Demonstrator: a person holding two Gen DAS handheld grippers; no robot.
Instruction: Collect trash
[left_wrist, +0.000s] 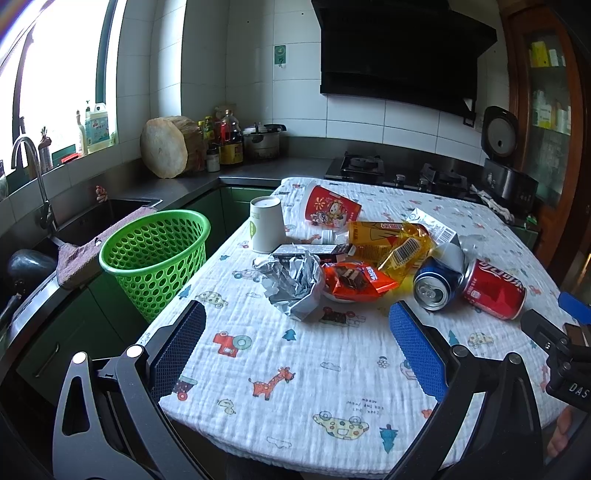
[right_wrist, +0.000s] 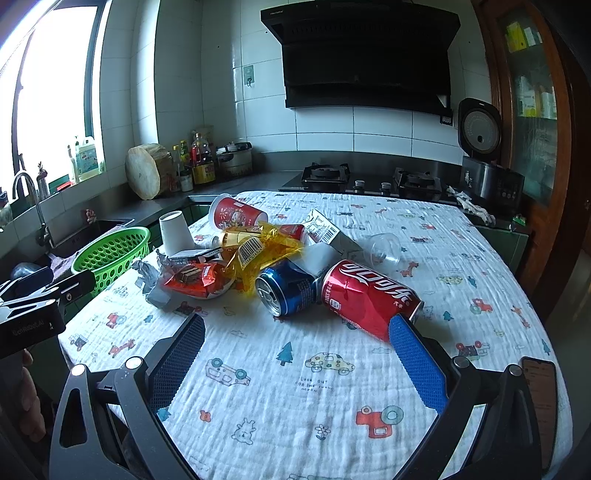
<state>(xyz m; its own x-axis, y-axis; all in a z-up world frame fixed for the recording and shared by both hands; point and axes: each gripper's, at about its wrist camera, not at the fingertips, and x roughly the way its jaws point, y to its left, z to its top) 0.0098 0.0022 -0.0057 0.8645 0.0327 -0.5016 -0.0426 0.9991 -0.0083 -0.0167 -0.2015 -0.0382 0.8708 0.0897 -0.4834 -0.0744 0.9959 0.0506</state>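
Both tools idle over the near end of the surface (left_wrist: 332, 369), which is covered by a white cloth with cartoon prints. Left tool (left_wrist: 297, 314): fingers spread wide, nothing between them, hovering short of the trash pile. Right tool (right_wrist: 297, 325): also spread wide and empty; its blue right pad (right_wrist: 417, 362) overlaps the near end of the red cola can (right_wrist: 369, 295) in view, contact can't be confirmed. Trash is clustered mid-surface: red cola can on its side, touching a dented blue can (right_wrist: 288, 288) lying with its open top toward the camera. Left of those, an orange-red snack wrapper (left_wrist: 354, 280), and a crumpled grey-white paper wad (left_wrist: 295, 284) just beside it. Behind them a yellow crinkled wrapper with barcode (left_wrist: 399, 243), a black and white small carton (left_wrist: 310, 252), a white carton with barcode (right_wrist: 325, 230). Farther back, a white paper cup (left_wrist: 266, 229) stands upside down and a red printed cup (left_wrist: 330, 208) lies tipped on its side. A clear plastic cup (right_wrist: 384, 247) lies on its side right of the pile, slightly apart. Green perforated basket (left_wrist: 155, 254) sits off the left edge of the surface, beside the sink (left_wrist: 107, 214), upright, looks empty from this angle. A dark phone (right_wrist: 539, 406) is at the near right edge in the right wrist view.
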